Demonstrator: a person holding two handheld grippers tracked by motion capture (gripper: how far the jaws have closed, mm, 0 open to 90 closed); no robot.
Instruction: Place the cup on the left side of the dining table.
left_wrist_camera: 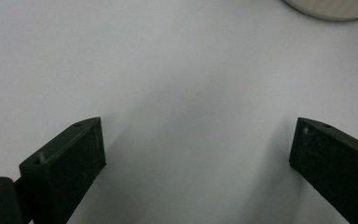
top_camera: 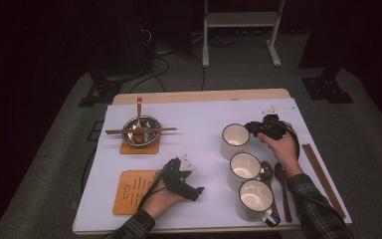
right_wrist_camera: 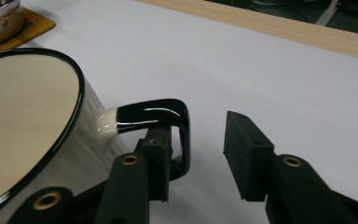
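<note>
Since one jaw is threaded through the mug handle (right_wrist_camera: 168, 112) mid-frame, the right gripper (right_wrist_camera: 198, 154) looks half-closed, probably not pinching yet.

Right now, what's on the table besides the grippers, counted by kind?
Mugs: 3, the far mug, the middle mug, the near mug
Metal bowl: 1
Wooden mats: 2, one under the bowl, one bare
Spoons: 3, one in the bowl, two beside the mugs
Chopstick pairs: 2, across the bowl, at the right edge
Total: 11

Cups (top_camera: 243, 169) and spoons (top_camera: 281, 186) crowd right side; table centre (top_camera: 199, 134) free.
</note>
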